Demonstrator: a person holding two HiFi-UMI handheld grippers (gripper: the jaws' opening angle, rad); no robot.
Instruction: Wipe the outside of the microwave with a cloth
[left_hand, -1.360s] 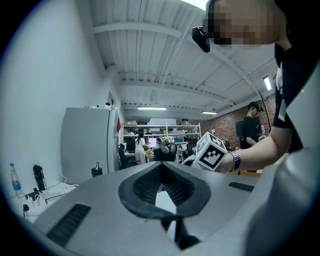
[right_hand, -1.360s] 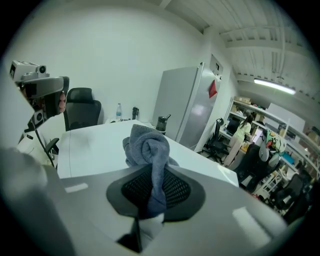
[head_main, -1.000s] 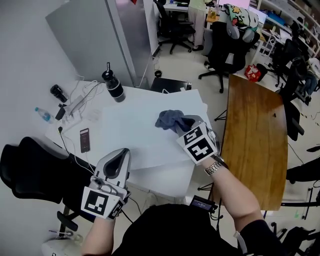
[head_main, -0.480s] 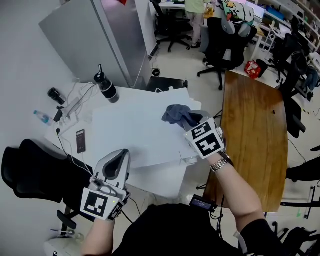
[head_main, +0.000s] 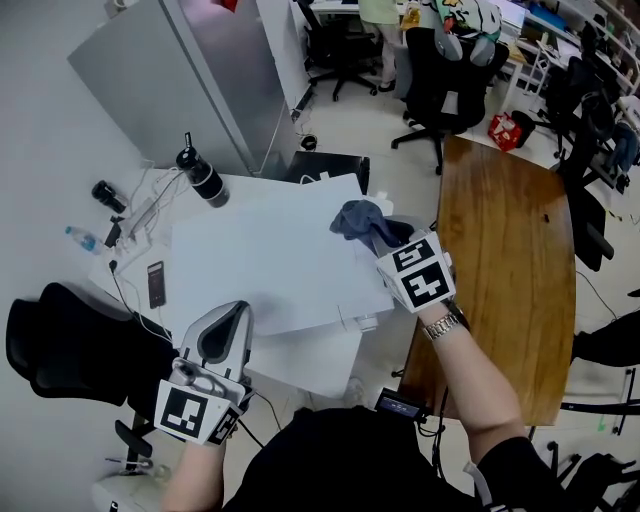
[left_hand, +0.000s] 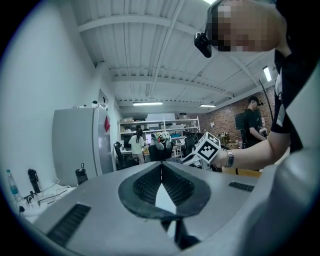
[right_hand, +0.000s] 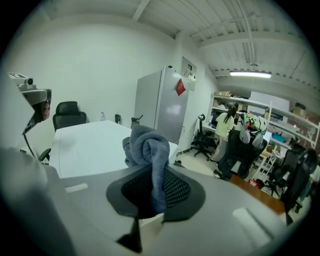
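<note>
Toward three o'clock the right gripper holds a blue-grey cloth over the edge of the white table, with a wooden table beyond it. The left gripper hangs at seven o'clock.

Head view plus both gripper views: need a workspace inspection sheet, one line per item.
Surface: white table, mostly bare.
Job's things: grey cloth bunched over the table's right edge; microwave nothing seen.
Clutter: black bottle, clear water bottle, phone, all on the table's left side.
Grippers: right tongs shut on the cloth; left tongs shut, empty, at the table's near edge.
Cables: white cables tangled at the far left corner.
Surroundings: grey fridge, wooden table at right, black office chairs beyond.
</note>
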